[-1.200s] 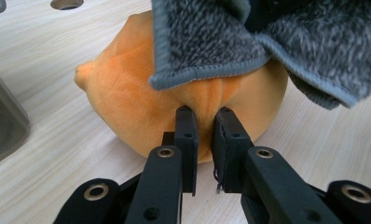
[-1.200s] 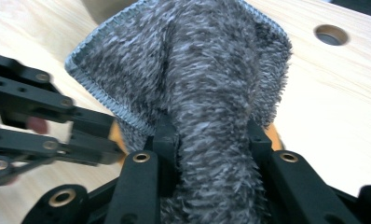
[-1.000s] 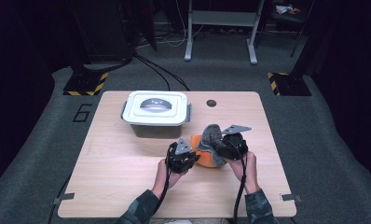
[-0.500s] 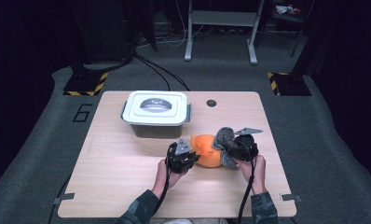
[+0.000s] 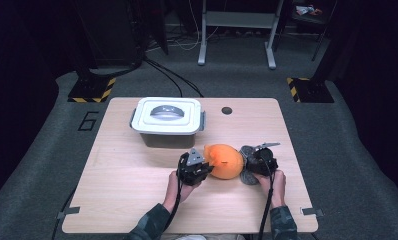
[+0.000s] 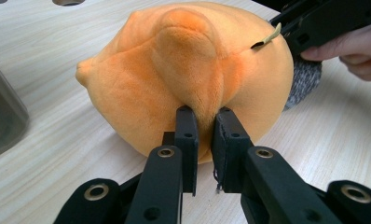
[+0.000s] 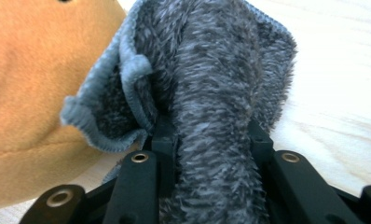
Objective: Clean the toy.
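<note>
Orange plush toy [image 5: 226,161]: lies on the worktop [image 5: 137,200], toward the person's side and a little right of the middle, between the two claws; in the left gripper view [image 6: 183,74] it is a rounded, soft body with a raised fold running down its near face.
Grey fuzzy cloth [image 7: 216,88]: sits against the right-hand end of the plush toy, touching it; a ribbed blue-grey hem curls at its edge. In the high view [image 5: 248,175] a bit of it shows under the right claw, resting on the worktop.
Left claw [image 6: 204,135]: pinches the fold of orange plush at the toy's near side, the jaws nearly together with fabric squeezed between them; in the high view [image 5: 199,162] it meets the toy's left end.
Right claw [image 7: 211,140]: grips a thick bunch of the grey fuzzy cloth, which fills the gap between the jaws; seen from above [image 5: 247,159] it is at the toy's right end.
Lidded container [image 5: 167,119]: white lid on a dark box, standing farther back on the worktop, behind the toy and left of it, apart from it.
Hands: both forearms come in from the near edge, one behind each claw.
</note>
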Tool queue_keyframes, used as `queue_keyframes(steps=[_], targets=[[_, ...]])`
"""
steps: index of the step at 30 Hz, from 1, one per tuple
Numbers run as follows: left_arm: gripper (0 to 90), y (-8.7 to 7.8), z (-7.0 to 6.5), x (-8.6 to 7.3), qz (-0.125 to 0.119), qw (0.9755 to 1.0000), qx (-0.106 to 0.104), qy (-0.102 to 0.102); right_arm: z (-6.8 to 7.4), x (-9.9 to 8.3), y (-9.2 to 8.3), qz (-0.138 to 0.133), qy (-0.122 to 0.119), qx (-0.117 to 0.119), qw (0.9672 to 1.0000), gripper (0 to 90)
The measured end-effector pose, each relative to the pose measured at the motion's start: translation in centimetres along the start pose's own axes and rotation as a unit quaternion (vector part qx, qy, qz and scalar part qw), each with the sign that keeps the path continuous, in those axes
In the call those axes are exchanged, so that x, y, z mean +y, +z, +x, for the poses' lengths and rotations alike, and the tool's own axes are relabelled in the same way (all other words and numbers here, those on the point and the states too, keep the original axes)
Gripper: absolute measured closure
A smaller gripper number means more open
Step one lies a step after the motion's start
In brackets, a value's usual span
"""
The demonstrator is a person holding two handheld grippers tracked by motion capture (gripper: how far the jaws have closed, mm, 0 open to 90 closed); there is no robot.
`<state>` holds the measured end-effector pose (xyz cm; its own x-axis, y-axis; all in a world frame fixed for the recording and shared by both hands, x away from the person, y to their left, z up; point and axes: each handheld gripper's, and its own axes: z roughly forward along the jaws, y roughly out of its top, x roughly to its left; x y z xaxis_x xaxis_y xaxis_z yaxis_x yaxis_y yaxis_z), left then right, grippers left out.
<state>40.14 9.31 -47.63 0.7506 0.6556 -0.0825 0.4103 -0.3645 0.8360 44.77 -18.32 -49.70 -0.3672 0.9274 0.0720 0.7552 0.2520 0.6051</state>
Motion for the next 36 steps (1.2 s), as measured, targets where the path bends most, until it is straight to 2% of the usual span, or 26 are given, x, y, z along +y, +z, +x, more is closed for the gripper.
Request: queue_keyframes(steps=[2, 5, 7, 9, 12, 14, 15, 16, 17, 20, 22, 24, 27, 28, 31, 33, 35, 36], targets=[[81.0, 0.0, 0.0, 0.0, 0.000, 1.0000, -0.001, 0.000, 0.0, 0.2, -0.9, -0.010, -0.005, -0.014, 0.9998, 65.1], [81.0, 0.0, 0.0, 0.0, -0.001, 1.0000, 0.001, 0.000, 0.1, 0.7, -3.3, -0.043, -0.005, -0.024, 0.9988, 65.2], [81.0, 0.0, 0.0, 0.0, 0.000, 1.0000, 0.001, 0.002, 0.5, 1.1, -5.0, -0.069, -0.009, -0.017, 0.9974, 65.2], [80.9, 0.0, 0.0, 0.0, -0.003, 1.0000, 0.003, 0.001, 1.3, 1.5, -6.5, -0.092, -0.022, -0.009, 0.9954, 65.2], [80.7, 0.0, 0.0, 0.0, -0.005, 1.0000, 0.005, 0.000, 2.7, 2.1, -7.6, -0.103, -0.052, 0.015, 0.9933, 65.2], [80.5, 0.1, 0.0, 0.1, -0.006, 1.0000, 0.006, 0.000, 3.7, 2.4, -7.3, -0.092, -0.061, 0.037, 0.9933, 65.3], [80.3, 0.1, 0.1, 0.1, -0.007, 1.0000, 0.006, -0.001, 4.1, 2.6, -6.8, -0.084, -0.074, 0.035, 0.9931, 65.3], [79.9, 0.0, 0.2, 0.1, -0.003, 1.0000, 0.003, 0.001, 4.5, 2.6, -6.3, -0.076, -0.069, 0.035, 0.9941, 65.4], [78.9, 0.0, 0.2, 0.0, -0.004, 1.0000, 0.003, 0.000, 4.7, 2.7, -5.7, -0.071, -0.075, 0.031, 0.9942, 65.5], [70.1, 0.0, 0.4, -0.1, -0.012, 0.9999, 0.003, 0.003, 4.7, 2.8, -4.9, -0.068, -0.064, 0.028, 0.9952, 65.7], [63.4, -0.2, 0.4, -0.2, -0.015, 0.9999, 0.001, 0.002, 4.6, 3.1, -4.8, -0.068, -0.067, 0.027, 0.9951, 65.7], [56.2, -0.1, 0.3, -0.3, -0.010, 0.9998, 0.012, 0.009, 4.6, 3.2, -4.7, -0.065, -0.068, 0.023, 0.9953, 65.7], [50.1, 0.3, 0.1, -0.6, -0.002, 0.9995, 0.024, 0.020, 4.5, 3.5, -4.6, -0.063, -0.068, 0.024, 0.9954, 65.7], [49.4, 0.4, 0.0, -0.7, -0.005, 0.9995, 0.021, 0.021, 4.4, 3.6, -4.6, -0.061, -0.065, 0.023, 0.9957, 65.7], [55.0, 0.8, -0.1, -0.6, -0.010, 0.9988, 0.025, 0.041, 4.4, 3.8, -4.5, -0.059, -0.066, 0.022, 0.9958, 65.7], [65.5, 1.0, -0.1, -0.6, -0.009, 0.9985, 0.030, 0.044, 4.3, 3.8, -4.4, -0.060, -0.064, 0.022, 0.9959, 65.6], [76.4, 1.1, -0.1, -0.6, -0.016, 0.9986, 0.035, 0.037, 4.1, 3.9, -4.4, -0.062, -0.065, 0.025, 0.9957, 65.6], [79.7, 1.0, 0.0, -0.5, -0.016, 0.9988, 0.031, 0.035, 4.0, 3.8, -4.5, -0.064, -0.063, 0.025, 0.9957, 65.5]])
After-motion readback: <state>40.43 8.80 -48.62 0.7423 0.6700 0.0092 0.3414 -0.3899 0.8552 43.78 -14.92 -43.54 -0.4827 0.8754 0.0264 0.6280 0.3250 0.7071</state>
